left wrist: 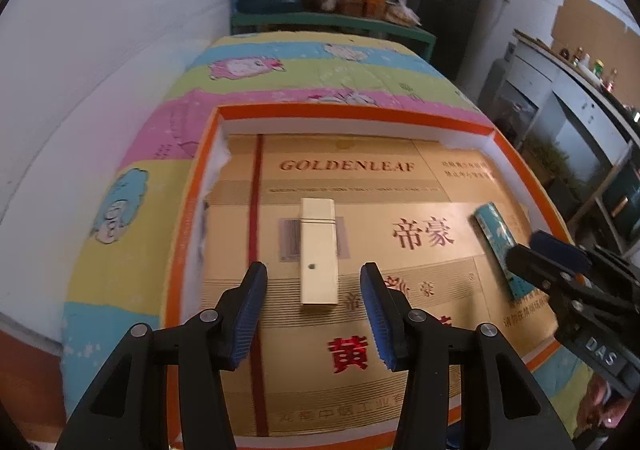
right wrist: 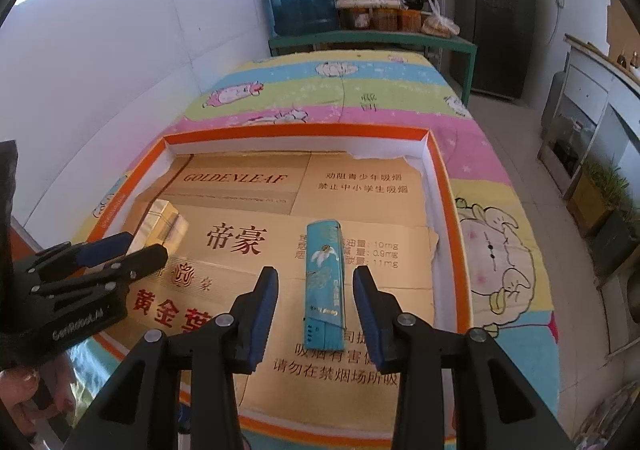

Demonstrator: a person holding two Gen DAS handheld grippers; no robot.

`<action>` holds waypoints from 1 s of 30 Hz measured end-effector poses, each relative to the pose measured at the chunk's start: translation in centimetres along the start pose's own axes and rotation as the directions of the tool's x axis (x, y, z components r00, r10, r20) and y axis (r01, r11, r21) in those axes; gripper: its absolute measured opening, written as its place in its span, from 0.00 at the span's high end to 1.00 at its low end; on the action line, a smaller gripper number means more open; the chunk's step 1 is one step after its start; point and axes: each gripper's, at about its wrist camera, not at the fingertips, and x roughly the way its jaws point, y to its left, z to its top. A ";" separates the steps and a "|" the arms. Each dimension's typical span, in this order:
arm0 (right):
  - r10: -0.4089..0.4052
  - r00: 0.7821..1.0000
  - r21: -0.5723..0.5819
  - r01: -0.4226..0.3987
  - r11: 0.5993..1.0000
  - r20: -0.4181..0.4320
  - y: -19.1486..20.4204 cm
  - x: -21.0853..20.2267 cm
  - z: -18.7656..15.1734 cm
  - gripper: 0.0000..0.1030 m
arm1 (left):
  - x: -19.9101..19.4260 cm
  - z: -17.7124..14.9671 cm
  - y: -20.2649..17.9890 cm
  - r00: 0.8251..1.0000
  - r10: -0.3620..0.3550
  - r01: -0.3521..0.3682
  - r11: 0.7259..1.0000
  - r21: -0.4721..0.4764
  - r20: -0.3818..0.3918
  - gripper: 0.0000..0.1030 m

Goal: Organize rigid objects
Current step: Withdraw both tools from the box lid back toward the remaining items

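Boxes lie flat in the orange tray [left wrist: 352, 115]: cream box [left wrist: 319, 250] before the open left gripper [left wrist: 314, 314], teal box [right wrist: 324, 282] between the open right gripper [right wrist: 316, 310] jaws, seemingly just set down side by side.

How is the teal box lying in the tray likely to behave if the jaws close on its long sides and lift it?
The teal box looks like a thin card carton, so probably light and easily dented. Lying flat on the cardboard liner, it should slide, not roll. Its glossy print may slip.
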 end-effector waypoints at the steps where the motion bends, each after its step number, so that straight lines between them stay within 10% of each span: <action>1: -0.006 1.000 -0.002 0.006 1.000 0.010 0.1 -0.4 -0.2 0.62 | -0.3 0.0 0.2 1.000 0.006 -0.006 1.000 -0.006 0.010 0.51; 30: -0.023 0.969 0.005 0.022 1.000 0.247 5.9 -13.3 -7.6 0.52 | -16.6 -7.7 -0.5 0.946 -0.041 0.043 0.999 0.001 0.320 0.51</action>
